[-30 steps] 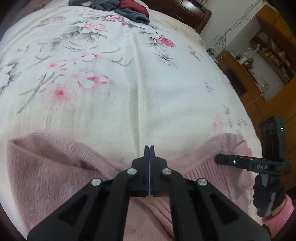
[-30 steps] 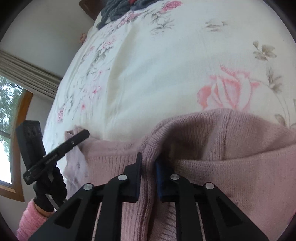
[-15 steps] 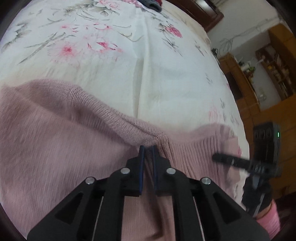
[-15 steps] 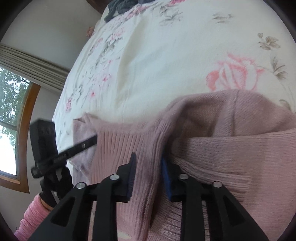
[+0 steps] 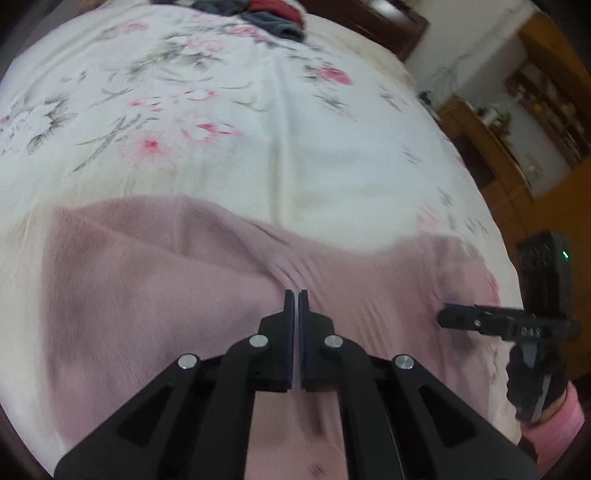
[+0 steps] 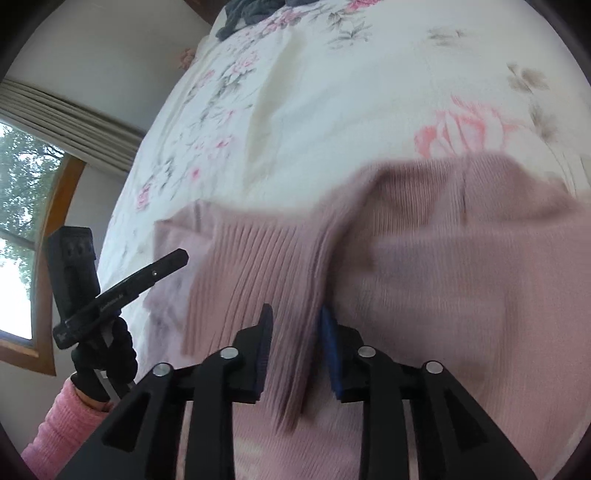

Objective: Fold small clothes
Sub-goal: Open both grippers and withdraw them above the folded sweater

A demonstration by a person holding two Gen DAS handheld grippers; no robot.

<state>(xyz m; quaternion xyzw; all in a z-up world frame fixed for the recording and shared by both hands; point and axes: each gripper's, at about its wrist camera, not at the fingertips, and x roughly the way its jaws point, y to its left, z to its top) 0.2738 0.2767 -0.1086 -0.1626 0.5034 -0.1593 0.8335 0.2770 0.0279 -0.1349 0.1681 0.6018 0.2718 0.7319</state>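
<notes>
Dusty-pink ribbed knit sweater (image 5: 155,280) lies on the bed with the white floral-print cover (image 5: 280,122), at the near edge, close under both cameras. Heap of dark grey and red clothes (image 5: 266,14) sits at the far end of the bed, well apart.

Left gripper (image 5: 296,295): jaws almost together, only a thin slit between them, pinching a ridge of pink knit at the tips. Right gripper (image 6: 295,317): jaws part-open, a thick bunched ridge of ribbed fabric filling the gap; it looks gripped, though blur keeps me from saying how firmly.

Progress, as judged: early to middle. Fabric is gathered and raised into ridges at both grip points, and in the right wrist view one layer seems lapped over another on the right. No tidy flat packet yet; edges are uneven, and a loose flap (image 6: 177,229) pokes out toward the left side. Left to do: lay the fold down, smooth it, likely fold again. The far heap looks untouched.

Orientation: the sweater's long axis runs side to side across the near edge of the bed, crosswise to both grippers. The ribbed band runs toward the left in the right wrist view. Cannot tell which end is neck or hem.
</notes>
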